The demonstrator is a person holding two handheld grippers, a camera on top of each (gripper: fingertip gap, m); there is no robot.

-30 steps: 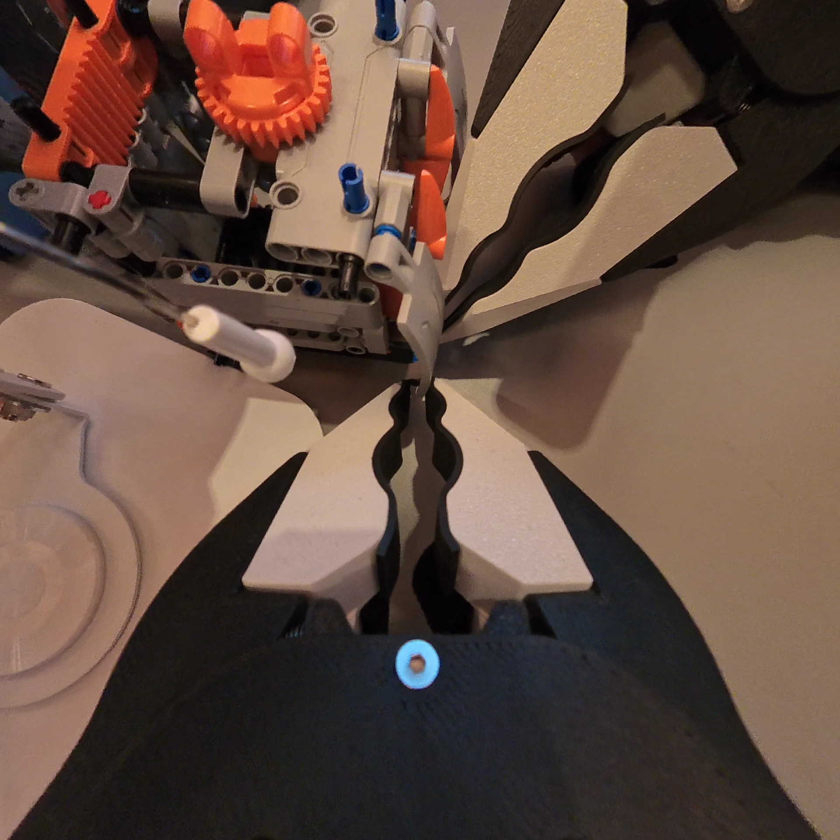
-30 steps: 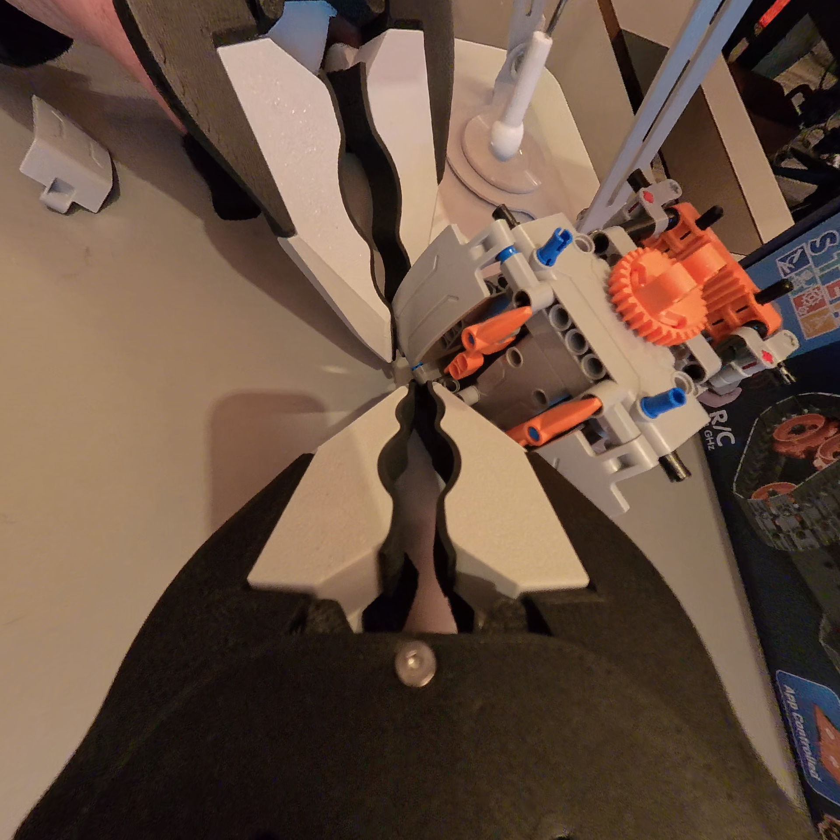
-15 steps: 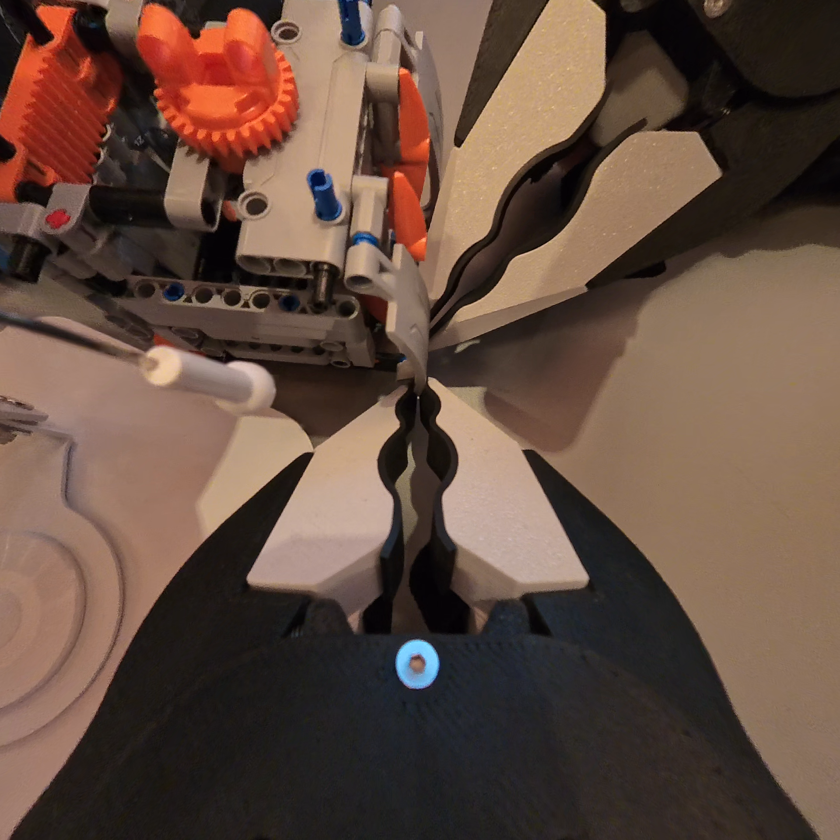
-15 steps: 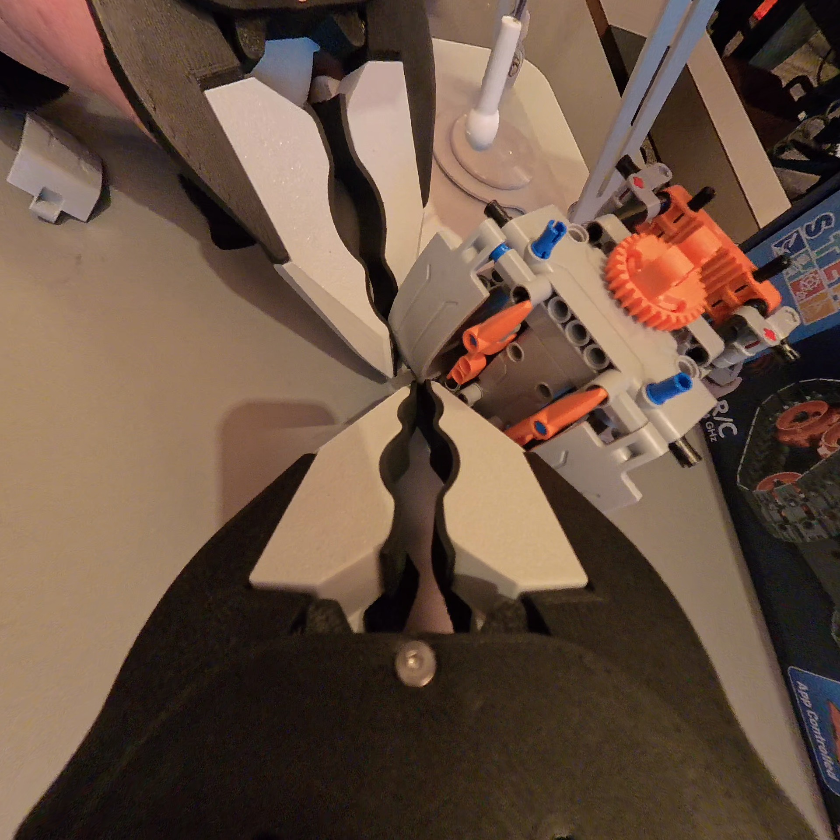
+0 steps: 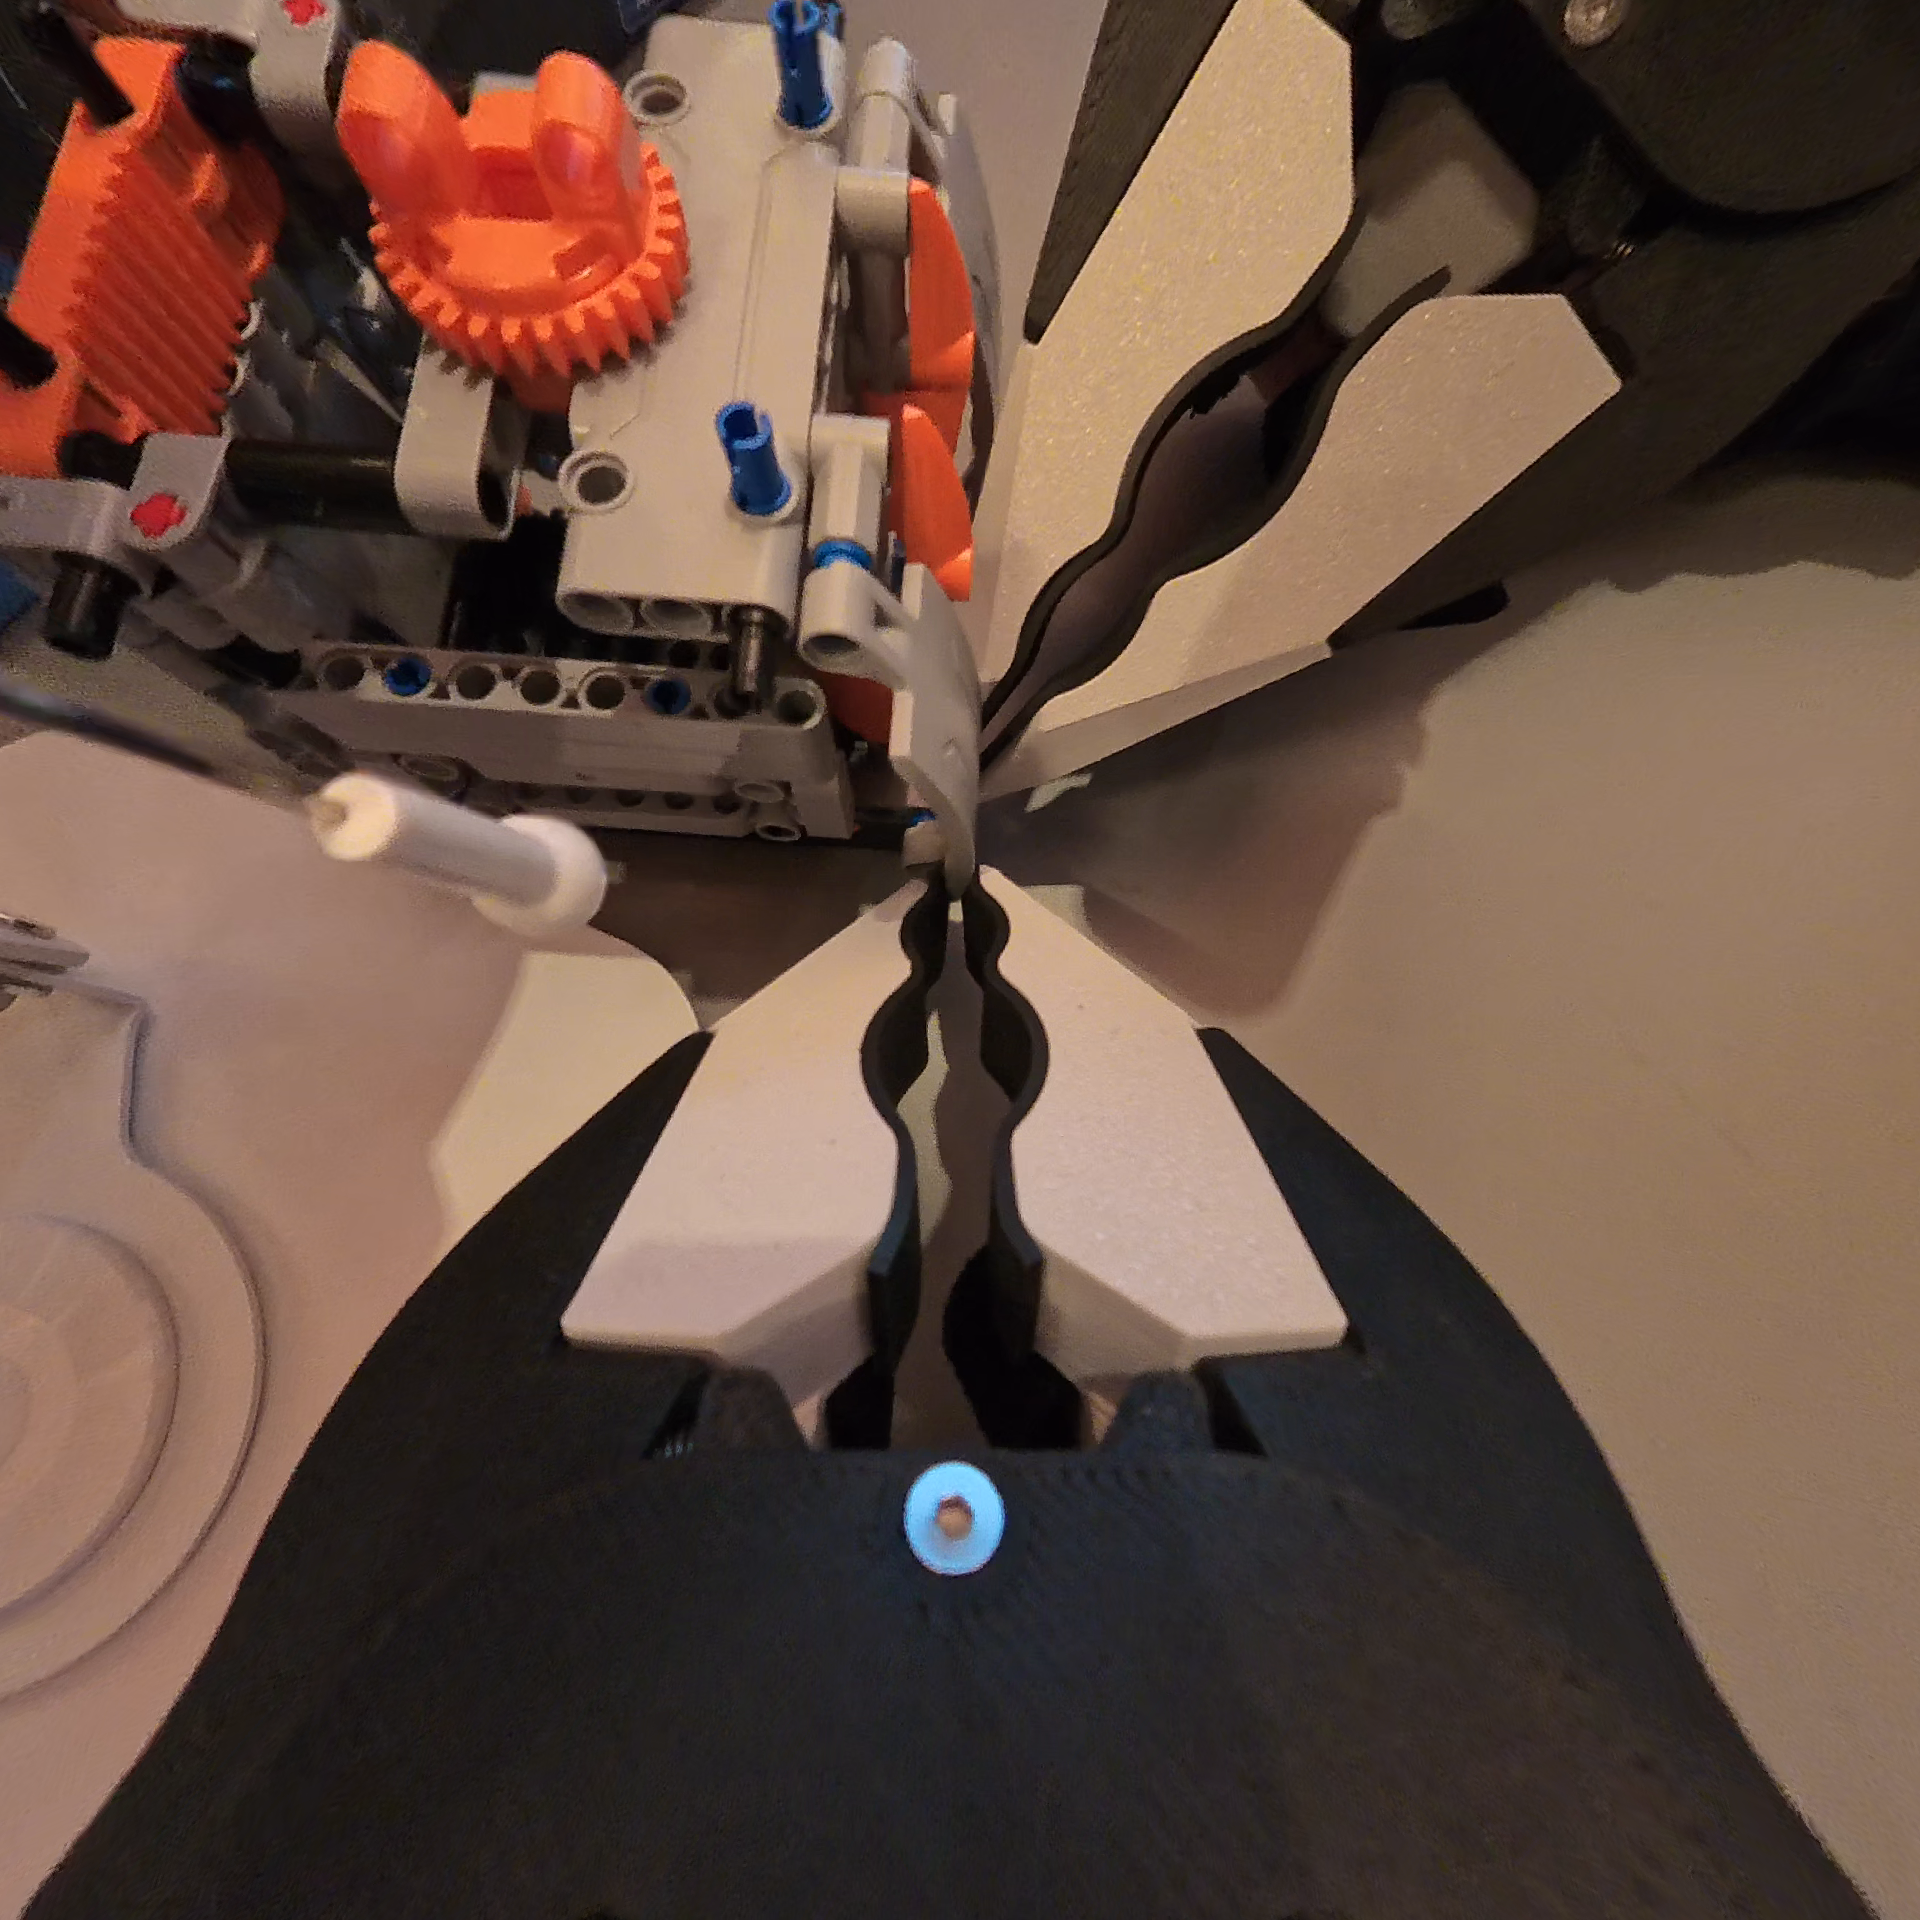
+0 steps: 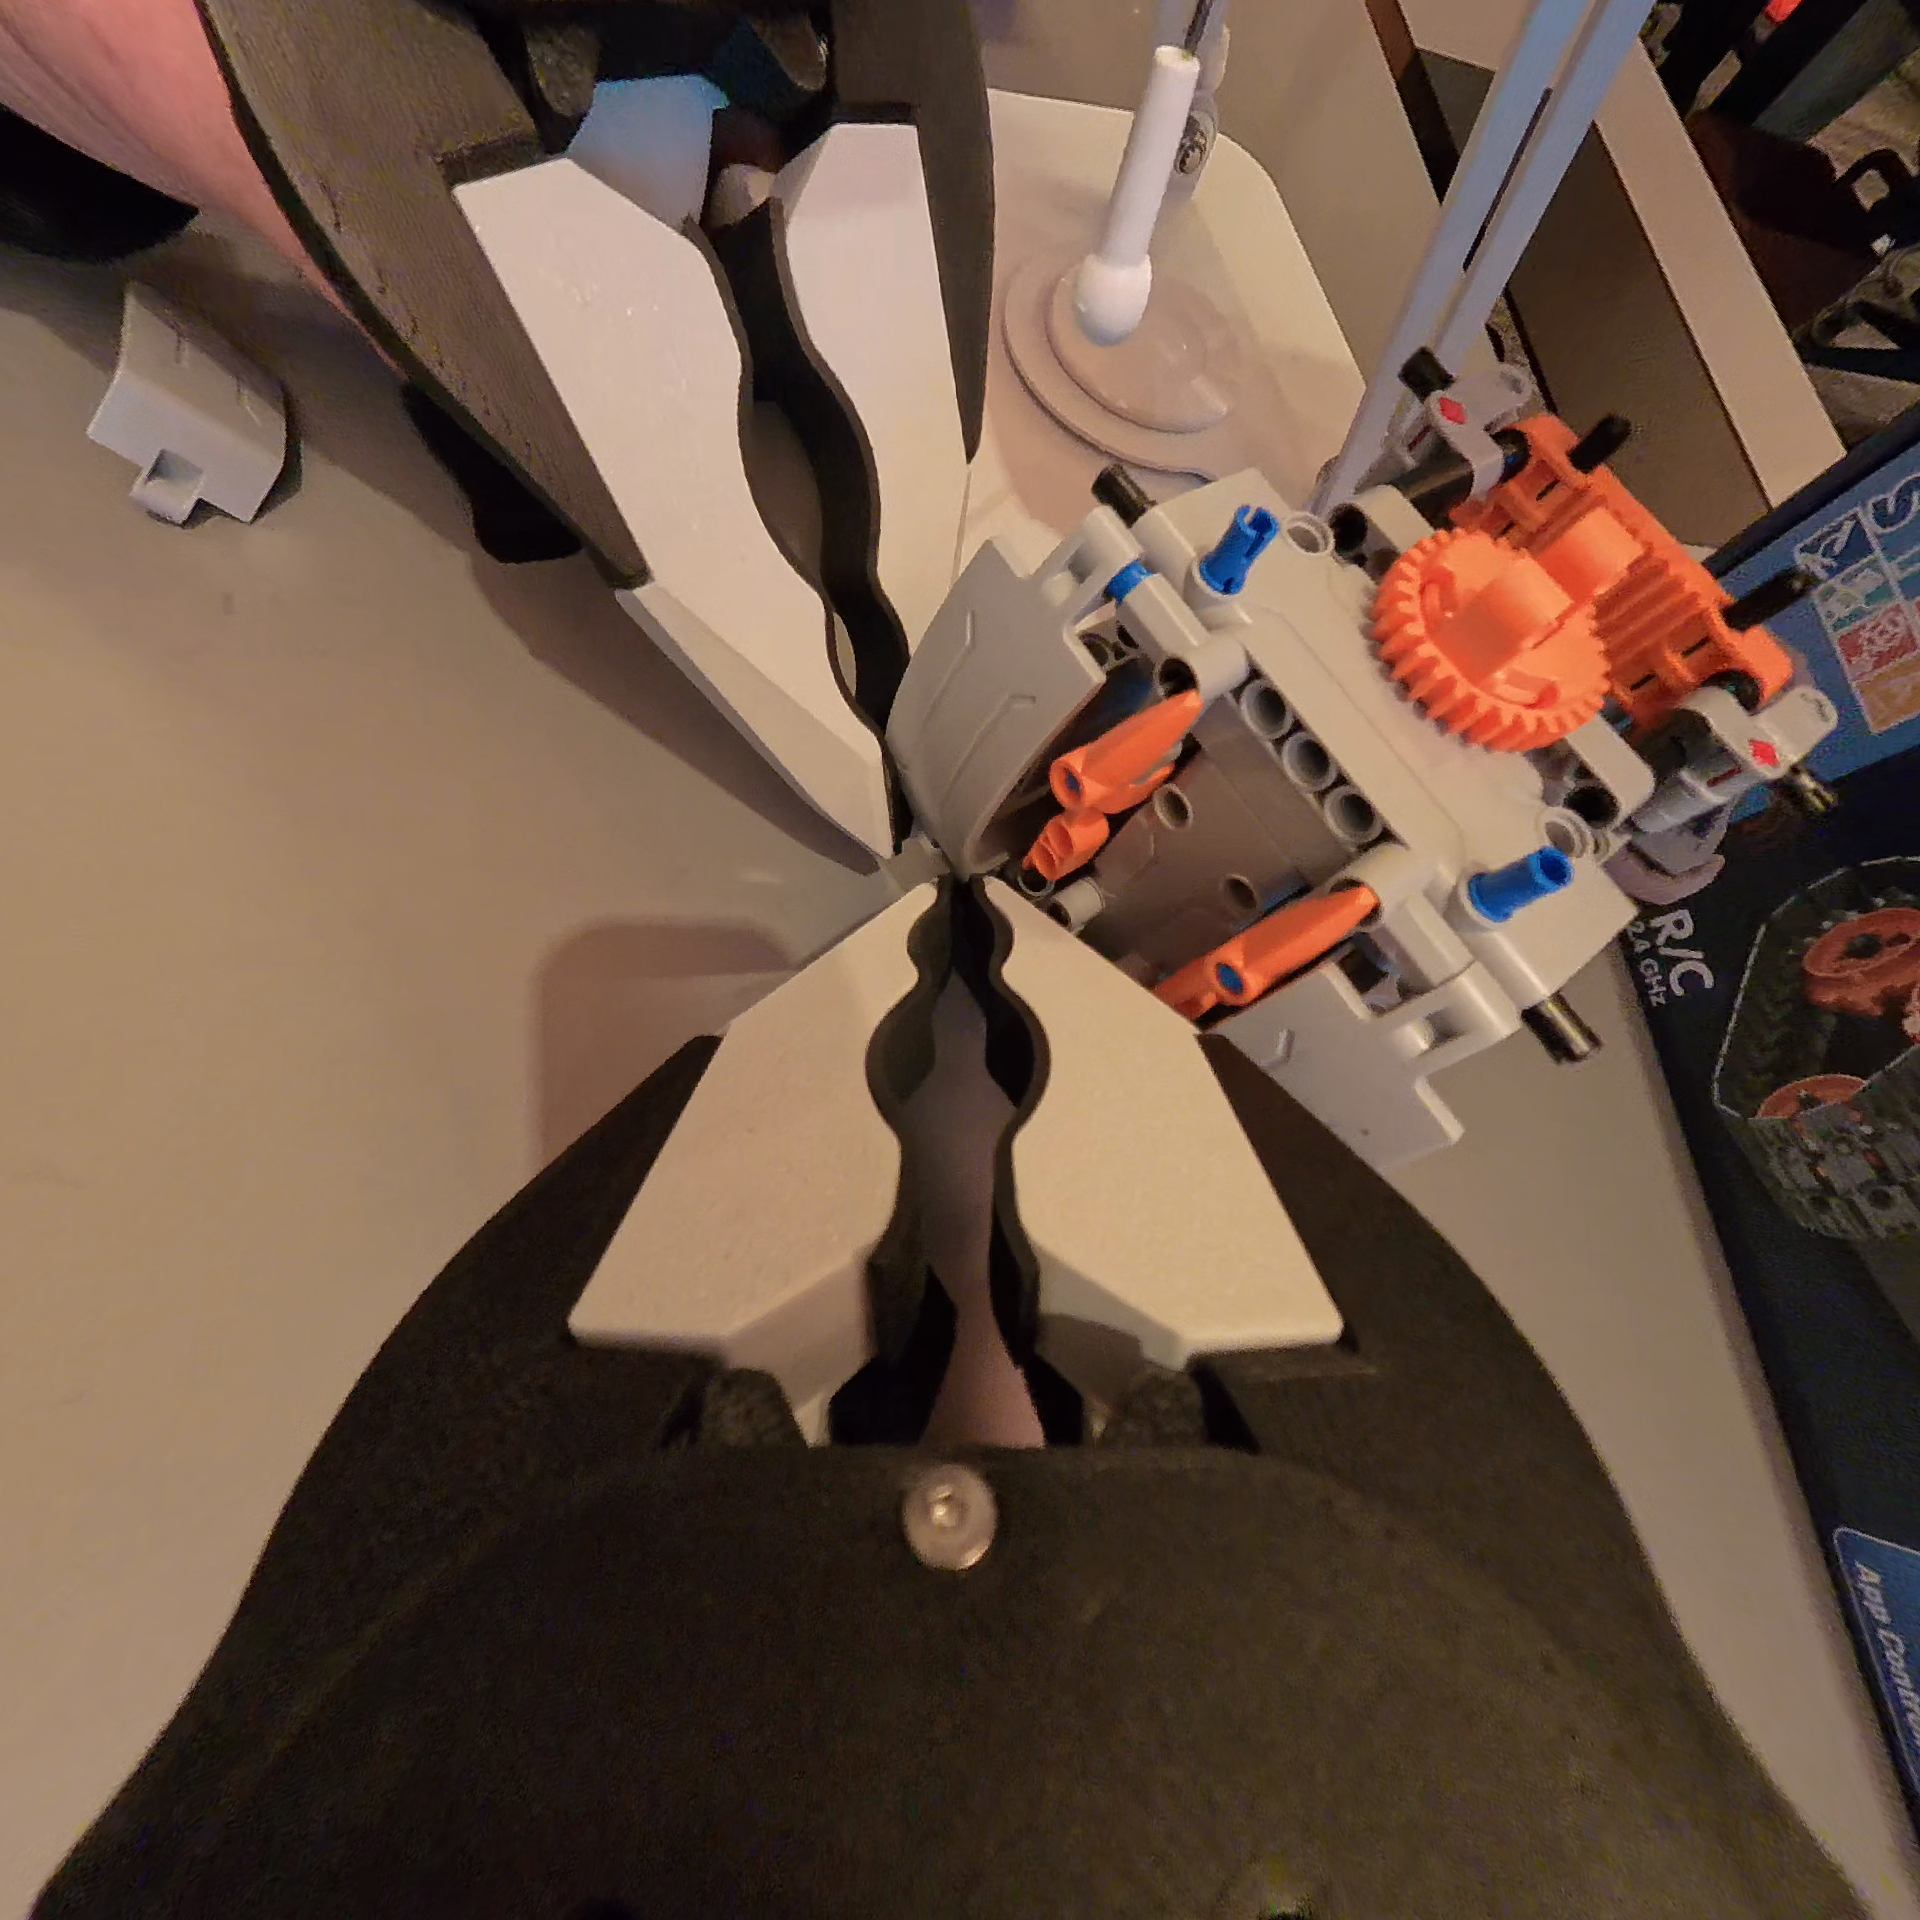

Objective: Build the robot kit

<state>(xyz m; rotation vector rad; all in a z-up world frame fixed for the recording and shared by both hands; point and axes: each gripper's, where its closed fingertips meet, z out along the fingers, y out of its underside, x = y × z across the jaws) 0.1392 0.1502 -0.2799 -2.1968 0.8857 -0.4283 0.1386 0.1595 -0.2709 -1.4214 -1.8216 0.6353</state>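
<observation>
Left wrist view: the left gripper (image 5: 954, 896) pinches the lower tip of one curved grey panel (image 5: 940, 717) on the brick model (image 5: 665, 499), beside one orange gear (image 5: 530, 260) and two blue pins (image 5: 750, 457).

Right wrist view: the right gripper (image 6: 951, 894) seems pressed onto the same panel (image 6: 971, 717); one loose grey piece (image 6: 187, 416) lies well apart on the table (image 6: 312, 935).
</observation>
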